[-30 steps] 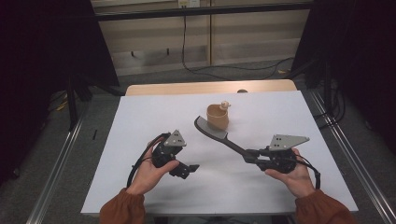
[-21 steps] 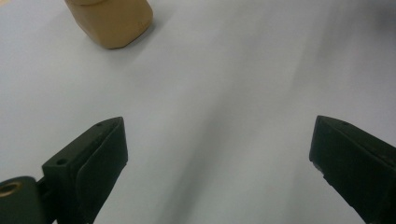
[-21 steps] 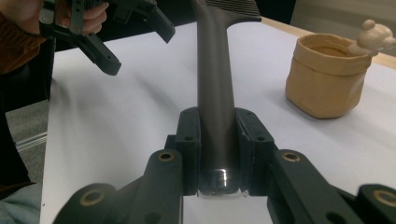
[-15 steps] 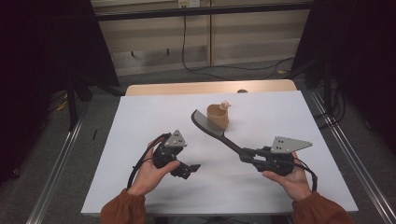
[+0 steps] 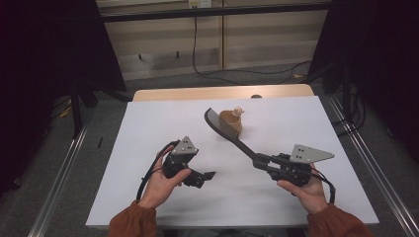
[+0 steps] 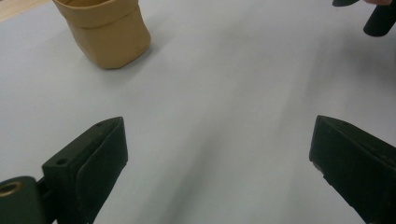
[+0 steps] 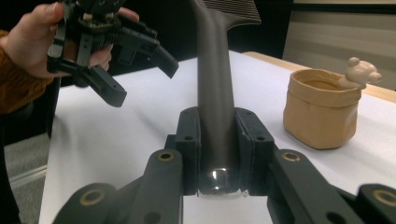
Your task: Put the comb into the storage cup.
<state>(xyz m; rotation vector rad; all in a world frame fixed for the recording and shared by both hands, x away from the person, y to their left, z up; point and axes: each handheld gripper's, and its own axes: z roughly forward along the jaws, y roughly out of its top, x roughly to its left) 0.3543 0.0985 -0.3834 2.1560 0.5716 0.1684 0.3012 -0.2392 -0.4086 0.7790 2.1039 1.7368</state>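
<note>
Spatula [image 5: 232, 134] tip slightly farther left

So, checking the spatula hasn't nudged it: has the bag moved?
No. The bag stands at the same spot on the table, just short of the wooden strip at its far edge.

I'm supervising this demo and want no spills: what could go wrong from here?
The right gripper clamps the black spatula only at its handle end, so the long blade might swing or twist. Its blade sits close to the tan pouch, which could tip if nudged. The left gripper hangs open nearby, so the two tools could collide.
</note>
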